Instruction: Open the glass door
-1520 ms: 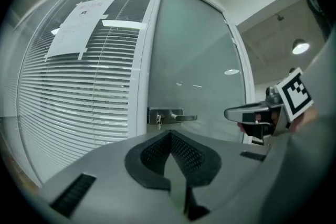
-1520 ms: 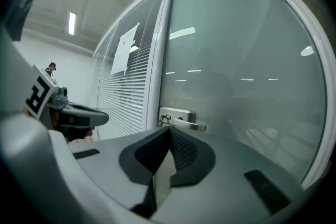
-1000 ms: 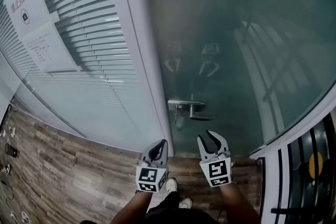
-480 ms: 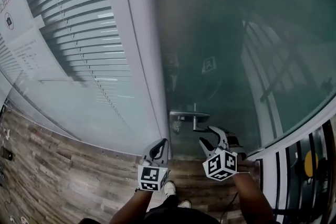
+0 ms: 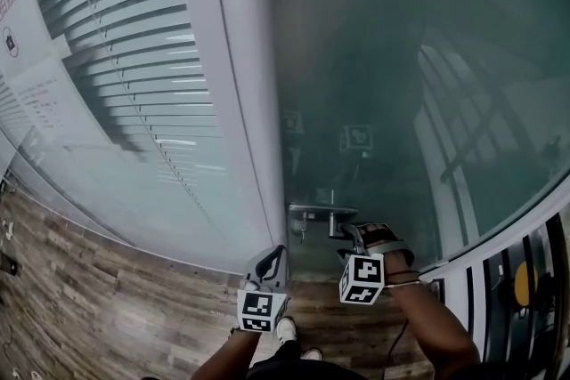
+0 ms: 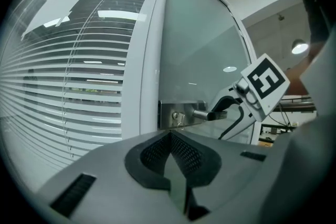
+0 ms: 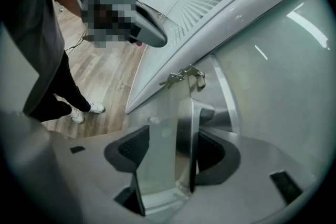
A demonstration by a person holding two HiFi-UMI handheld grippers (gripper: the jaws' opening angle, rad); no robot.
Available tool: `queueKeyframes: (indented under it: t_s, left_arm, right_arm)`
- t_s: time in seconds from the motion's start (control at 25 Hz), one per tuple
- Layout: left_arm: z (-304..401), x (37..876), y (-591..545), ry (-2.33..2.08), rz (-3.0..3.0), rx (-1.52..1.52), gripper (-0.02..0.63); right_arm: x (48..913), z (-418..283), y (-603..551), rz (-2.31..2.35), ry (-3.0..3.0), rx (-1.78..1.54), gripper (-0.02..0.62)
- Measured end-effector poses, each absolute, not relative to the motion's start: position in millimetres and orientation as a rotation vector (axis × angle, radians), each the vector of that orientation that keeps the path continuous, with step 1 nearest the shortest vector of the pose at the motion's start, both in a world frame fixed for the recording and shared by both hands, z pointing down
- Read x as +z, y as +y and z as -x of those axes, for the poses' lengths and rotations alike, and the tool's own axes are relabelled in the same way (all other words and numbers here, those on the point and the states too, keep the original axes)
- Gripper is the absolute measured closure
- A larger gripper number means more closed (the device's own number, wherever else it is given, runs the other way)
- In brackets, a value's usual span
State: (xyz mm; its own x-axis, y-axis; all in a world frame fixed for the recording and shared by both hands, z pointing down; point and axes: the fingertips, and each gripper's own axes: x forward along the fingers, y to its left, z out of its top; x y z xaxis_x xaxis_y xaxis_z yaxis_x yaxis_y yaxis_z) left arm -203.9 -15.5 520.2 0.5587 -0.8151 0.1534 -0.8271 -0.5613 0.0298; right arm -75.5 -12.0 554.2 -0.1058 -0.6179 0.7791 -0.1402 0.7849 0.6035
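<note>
steel lever handle point(image 7: 188, 128) sits between right gripper point(image 7: 169, 147) jaws, just opened wide to straddle it; left gripper point(image 6: 170, 155) closed on nothing, spare.

The lever handle point(image 7: 187, 126) is standing between the jaws of the right gripper point(image 7: 169, 141), which have just been opening, while the glass door point(image 5: 383, 84) is blocking the way beyond and the white frame post point(image 5: 245, 84) and hanging keys point(image 7: 170, 80) are crowding its lock end.
</note>
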Motion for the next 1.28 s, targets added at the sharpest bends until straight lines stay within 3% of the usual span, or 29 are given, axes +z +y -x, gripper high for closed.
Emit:
queueKeyframes:
  t_s: [0.48,0.6,1.28]
  left_arm:
    - [197,525,-15,-1.373,-2.695,0.175,0.601]
    - [194,525,-16,-1.366,-2.696,0.175,0.601]
    - [178,525,-14,-1.316,-2.721,0.188,0.601]
  right_arm:
    - [581,72,-19,-0.384,-1.659,-0.271,0.365]
    - [577,72,-28,-0.413,-1.671,-0.305,0.572]
    - [584,82,-16,-0.309,-1.831,-0.226,0.58]
